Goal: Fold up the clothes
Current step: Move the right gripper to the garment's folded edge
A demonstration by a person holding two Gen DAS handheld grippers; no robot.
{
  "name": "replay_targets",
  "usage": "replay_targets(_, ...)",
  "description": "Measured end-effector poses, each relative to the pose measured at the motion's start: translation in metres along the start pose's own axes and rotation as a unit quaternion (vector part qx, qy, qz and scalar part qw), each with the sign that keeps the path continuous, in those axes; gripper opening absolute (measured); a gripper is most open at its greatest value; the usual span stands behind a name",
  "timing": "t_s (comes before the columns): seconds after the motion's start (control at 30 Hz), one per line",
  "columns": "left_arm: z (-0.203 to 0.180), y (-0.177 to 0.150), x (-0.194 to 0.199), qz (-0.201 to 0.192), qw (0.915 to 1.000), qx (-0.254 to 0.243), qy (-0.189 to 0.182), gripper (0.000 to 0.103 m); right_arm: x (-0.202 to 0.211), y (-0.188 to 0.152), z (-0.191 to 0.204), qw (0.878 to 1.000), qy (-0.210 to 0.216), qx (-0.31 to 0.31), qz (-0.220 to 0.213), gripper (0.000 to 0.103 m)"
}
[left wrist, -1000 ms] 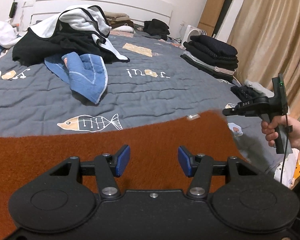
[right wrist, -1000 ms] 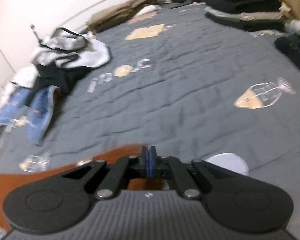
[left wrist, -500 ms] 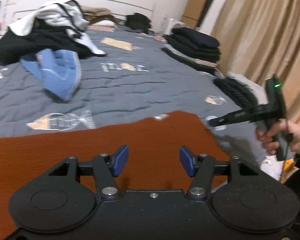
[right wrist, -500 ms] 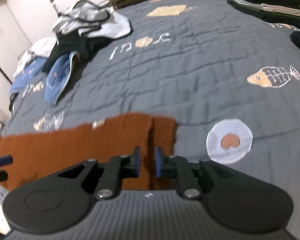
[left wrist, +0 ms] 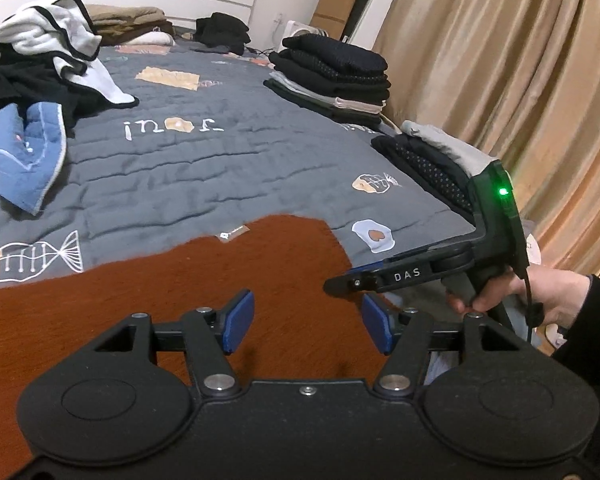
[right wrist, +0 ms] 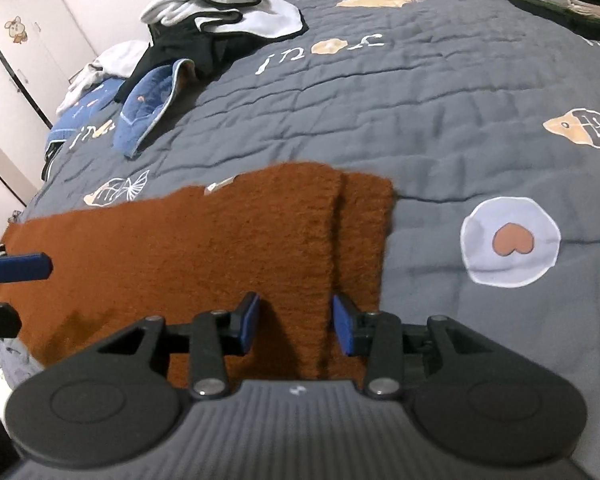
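A rust-brown knitted garment (left wrist: 148, 292) lies flat on the grey quilted bed (left wrist: 220, 160). In the right wrist view the garment (right wrist: 180, 248) has a strip folded along its right side. My left gripper (left wrist: 306, 322) is open and empty, just above the garment's near part. My right gripper (right wrist: 294, 318) is open and empty, hovering over the folded right edge. It also shows in the left wrist view (left wrist: 340, 282), held by a hand at the garment's right edge. The left gripper's fingertips (right wrist: 18, 266) show at the left edge of the right wrist view.
A heap of unfolded black, white and blue clothes (left wrist: 40, 80) lies at the far left of the bed. Stacks of folded dark clothes (left wrist: 336, 76) stand along the right side, with more at the bed's right edge (left wrist: 432, 164). Beige curtains (left wrist: 520, 80) hang on the right.
My right gripper has opened and let go of the brown garment's right edge, which now lies folded on the bed. The left wrist view has swung to the right.
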State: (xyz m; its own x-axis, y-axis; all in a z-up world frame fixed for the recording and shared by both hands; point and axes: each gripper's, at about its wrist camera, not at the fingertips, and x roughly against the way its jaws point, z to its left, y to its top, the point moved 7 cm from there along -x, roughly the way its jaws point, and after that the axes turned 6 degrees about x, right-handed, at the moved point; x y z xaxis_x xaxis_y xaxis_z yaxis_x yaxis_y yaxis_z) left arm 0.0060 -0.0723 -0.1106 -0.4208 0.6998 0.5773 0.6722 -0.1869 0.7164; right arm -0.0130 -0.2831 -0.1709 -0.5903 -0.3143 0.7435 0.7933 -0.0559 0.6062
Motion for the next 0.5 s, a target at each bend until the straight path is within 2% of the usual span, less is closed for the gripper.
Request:
replay_targets(0.3, -0.012, -0.001, -0.018, 0.013, 0.9999, -0.007, -0.007, 0.059, -0.006, 0.003, -0.008, 0.999, 0.024, -0.015, -0.020, 0.046)
replay_targets(0.4, -0.013, -0.003, -0.020, 0.017, 0.9998, -0.008, -0.006, 0.059, -0.007, 0.005, -0.011, 0.998, 0.039, -0.039, -0.029, 0.046)
replay_targets(0.5, -0.013, -0.003, -0.019, 0.015, 0.9999, -0.005, -0.003, 0.059, -0.002, 0.008, -0.012, 0.994, 0.077, -0.073, -0.038, 0.046)
